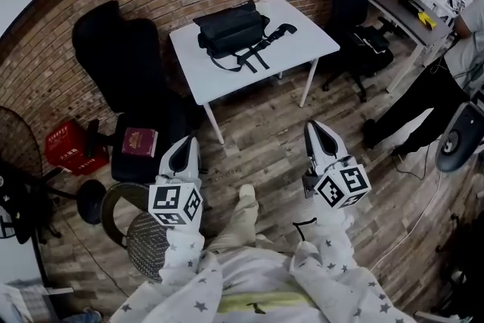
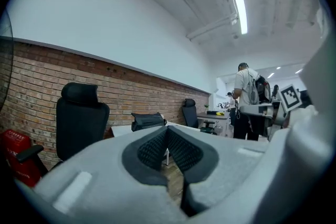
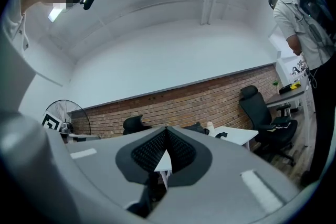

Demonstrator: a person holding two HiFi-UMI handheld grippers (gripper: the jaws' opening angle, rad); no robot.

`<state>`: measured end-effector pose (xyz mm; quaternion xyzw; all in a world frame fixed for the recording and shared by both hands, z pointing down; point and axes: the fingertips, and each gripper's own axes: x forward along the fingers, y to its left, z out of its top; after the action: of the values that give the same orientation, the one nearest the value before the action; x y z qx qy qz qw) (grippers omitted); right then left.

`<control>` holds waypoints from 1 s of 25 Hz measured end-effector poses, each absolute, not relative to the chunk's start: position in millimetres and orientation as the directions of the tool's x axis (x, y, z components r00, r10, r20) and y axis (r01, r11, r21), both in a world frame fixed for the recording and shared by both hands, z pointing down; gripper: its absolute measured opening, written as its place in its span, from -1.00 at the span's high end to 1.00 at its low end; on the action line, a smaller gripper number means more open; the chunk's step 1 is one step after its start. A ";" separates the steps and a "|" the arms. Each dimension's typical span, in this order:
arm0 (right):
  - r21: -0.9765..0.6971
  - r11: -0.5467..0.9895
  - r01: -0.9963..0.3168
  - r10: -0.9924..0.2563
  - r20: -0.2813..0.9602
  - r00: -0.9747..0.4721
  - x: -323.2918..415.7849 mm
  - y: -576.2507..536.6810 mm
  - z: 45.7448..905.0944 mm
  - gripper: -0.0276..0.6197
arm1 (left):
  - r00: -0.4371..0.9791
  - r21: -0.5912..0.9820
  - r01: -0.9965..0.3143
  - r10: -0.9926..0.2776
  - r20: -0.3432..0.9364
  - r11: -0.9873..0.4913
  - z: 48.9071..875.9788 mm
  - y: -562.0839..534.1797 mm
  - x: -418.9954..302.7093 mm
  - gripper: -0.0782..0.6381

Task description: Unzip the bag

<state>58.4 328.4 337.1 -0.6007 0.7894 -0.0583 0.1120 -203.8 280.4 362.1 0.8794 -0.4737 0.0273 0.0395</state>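
A black bag with loose straps lies on a small white table against the brick wall, well ahead of me. In the left gripper view the bag shows beyond the jaw tips. My left gripper and right gripper hang side by side over the wooden floor, short of the table. Both point level toward it, shut, with nothing between their jaws. The right gripper view shows the table and part of the bag behind the closed pads.
A black office chair stands left of the table, another chair to its right by a desk. A red crate and a fan sit at the far left. A person stands at the right.
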 end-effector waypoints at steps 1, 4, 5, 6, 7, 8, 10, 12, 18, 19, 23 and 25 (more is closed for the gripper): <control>-0.233 0.271 -0.934 -0.962 -0.101 -0.254 60.2 323.0 340.0 0.91 | 0.547 0.047 -0.837 -0.832 0.093 -0.545 364.8 275.8 -203.2 0.78; -0.242 0.268 -0.932 -0.963 -0.092 -0.253 66.4 303.3 346.5 0.91 | 0.541 0.052 -0.841 -0.834 0.104 -0.539 371.9 256.2 -199.0 0.78; -0.243 0.269 -0.932 -0.963 -0.088 -0.255 67.9 295.3 348.6 0.91 | 0.537 0.056 -0.844 -0.837 0.104 -0.534 374.1 247.9 -198.2 0.78; -0.242 0.272 -0.931 -0.962 -0.085 -0.259 68.8 286.6 350.8 0.91 | 0.531 0.060 -0.847 -0.841 0.105 -0.528 376.4 238.9 -197.7 0.79; -0.242 0.276 -0.930 -0.961 -0.081 -0.264 69.2 277.4 352.9 0.91 | 0.525 0.065 -0.851 -0.844 0.106 -0.521 378.7 229.4 -197.0 0.79; -0.242 0.280 -0.929 -0.960 -0.077 -0.269 69.7 267.6 354.6 0.91 | 0.522 0.069 -0.853 -0.846 0.107 -0.518 380.8 219.7 -195.4 0.79; -0.235 0.288 -0.928 -0.958 -0.073 -0.278 72.3 246.1 355.6 0.91 | 0.526 0.073 -0.851 -0.844 0.110 -0.521 383.5 199.1 -188.5 0.78; -0.231 0.294 -0.928 -0.956 -0.073 -0.284 75.4 222.4 353.9 0.91 | 0.534 0.076 -0.846 -0.838 0.111 -0.528 384.2 177.5 -180.1 0.78; -0.237 0.310 -0.921 -0.951 -0.071 -0.302 76.8 150.4 348.2 0.91 | 0.534 0.077 -0.846 -0.838 0.116 -0.528 378.6 110.2 -170.7 0.78; -0.237 0.316 -0.919 -0.949 -0.073 -0.307 75.6 139.1 347.8 0.91 | 0.533 0.079 -0.846 -0.838 0.116 -0.527 378.3 98.9 -170.2 0.78; -0.232 0.331 -0.915 -0.944 -0.067 -0.324 73.6 98.5 346.4 0.91 | 0.528 0.096 -0.849 -0.841 0.120 -0.520 382.1 58.2 -167.7 0.78; -0.229 0.328 -0.916 -0.945 -0.068 -0.321 77.1 81.3 345.4 0.91 | 0.532 0.100 -0.846 -0.838 0.120 -0.523 383.8 40.4 -164.5 0.78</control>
<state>77.1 81.3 345.4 -0.5748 0.8094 -0.0741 0.0946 -164.5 40.4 383.8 0.8723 -0.4827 0.0283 0.0727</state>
